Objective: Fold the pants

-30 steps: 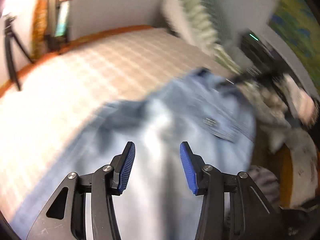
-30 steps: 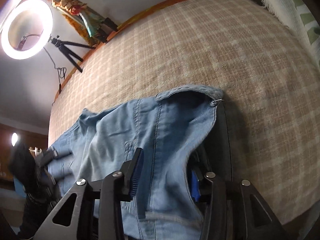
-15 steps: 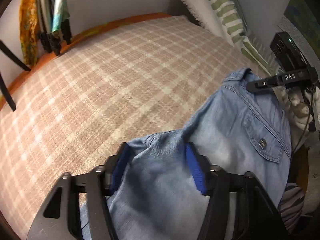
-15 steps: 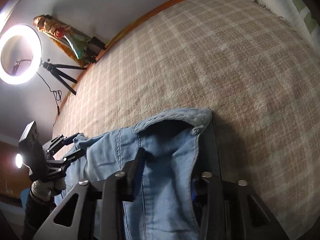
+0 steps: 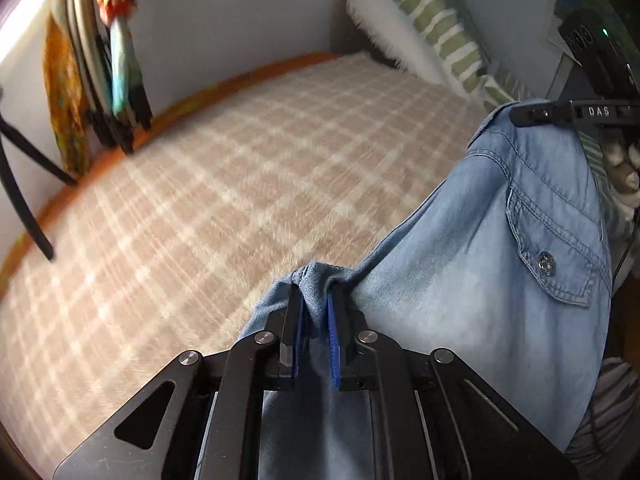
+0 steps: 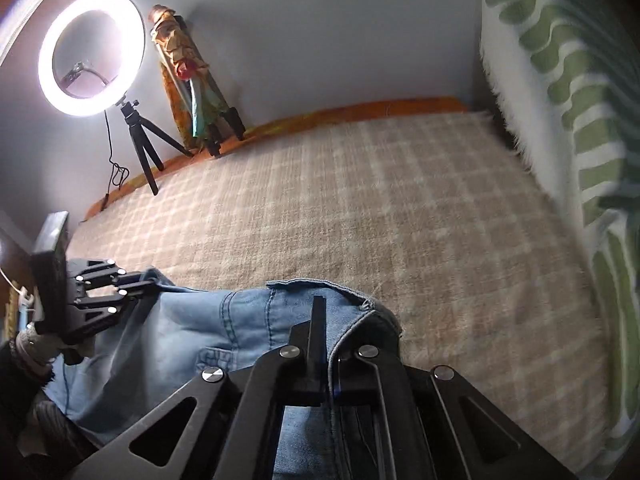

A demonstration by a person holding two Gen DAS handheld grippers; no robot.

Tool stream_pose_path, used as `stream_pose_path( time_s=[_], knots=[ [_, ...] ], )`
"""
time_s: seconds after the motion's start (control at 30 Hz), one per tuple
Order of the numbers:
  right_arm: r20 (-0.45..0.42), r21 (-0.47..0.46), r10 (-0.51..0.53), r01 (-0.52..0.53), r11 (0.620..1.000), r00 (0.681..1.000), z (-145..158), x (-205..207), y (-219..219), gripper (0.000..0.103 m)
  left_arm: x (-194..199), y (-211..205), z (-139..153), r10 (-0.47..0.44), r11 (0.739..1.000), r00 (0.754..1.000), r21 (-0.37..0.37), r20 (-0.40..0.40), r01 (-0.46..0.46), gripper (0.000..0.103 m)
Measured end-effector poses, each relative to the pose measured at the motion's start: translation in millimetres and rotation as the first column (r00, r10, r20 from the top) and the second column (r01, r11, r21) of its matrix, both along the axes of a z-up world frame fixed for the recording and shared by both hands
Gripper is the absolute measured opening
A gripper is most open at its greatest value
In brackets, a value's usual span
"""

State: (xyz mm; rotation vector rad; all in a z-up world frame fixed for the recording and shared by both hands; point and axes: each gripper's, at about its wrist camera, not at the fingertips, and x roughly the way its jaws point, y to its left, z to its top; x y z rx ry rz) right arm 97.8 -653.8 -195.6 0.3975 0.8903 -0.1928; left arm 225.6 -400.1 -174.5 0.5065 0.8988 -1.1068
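Pants (image 5: pixel 500 280) cut off below; right tool's (image 6: pixel 328 344) far pad hidden

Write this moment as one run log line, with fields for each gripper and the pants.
left gripper: closing on denim fold | right gripper: shut on waistband | pants: held at both ends over plaid bed cover

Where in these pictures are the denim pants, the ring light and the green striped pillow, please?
denim pants (image 5: pixel 480 280): left wrist view, on the pale denim beside the buttoned pocket flap.
ring light (image 6: pixel 91 54): right wrist view, on the glowing ring's left rim.
green striped pillow (image 6: pixel 568 92): right wrist view, on a green stripe.
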Motion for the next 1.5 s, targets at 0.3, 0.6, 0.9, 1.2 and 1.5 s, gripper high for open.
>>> stream_pose_path(
  time_s=[0.3, 0.6, 0.9, 1.2, 1.5],
  knots=[
    [-0.087, 0.035, -0.049, 0.052, 0.998, 0.995, -39, -19, -33, 0.026, 31, 23, 11, 0.103, 0.993, 0.992, -0.043, -0.078, -0.106, 0.022],
    [-0.015, 0.081, -0.13, 0.131, 0.988, 0.991, -21, -102, -24, 0.041, 30, 67, 62, 0.174, 0.976, 0.983, -0.122, -0.054, -0.18, 0.023],
    [0.148, 0.025, 0.022, -0.026, 0.999, 0.989, 26, -89, 49, 0.044, -2, 170, 129, 0.27, 0.944, 0.963, -0.198, 0.009, -0.263, 0.035],
    [0.207, -0.077, 0.234, -0.223, 0.972, 0.95, 50, -41, 135, 0.065, 0, 265, 123, 0.41, 0.898, 0.912, -0.176, -0.001, -0.404, 0.044],
    [0.037, -0.311, 0.571, -0.533, 0.787, 0.82, 26, 61, 226, 0.062, 31, 304, 39, 0.415, 0.91, 0.909, 0.02, -0.034, -0.415, 0.044]
  ],
)
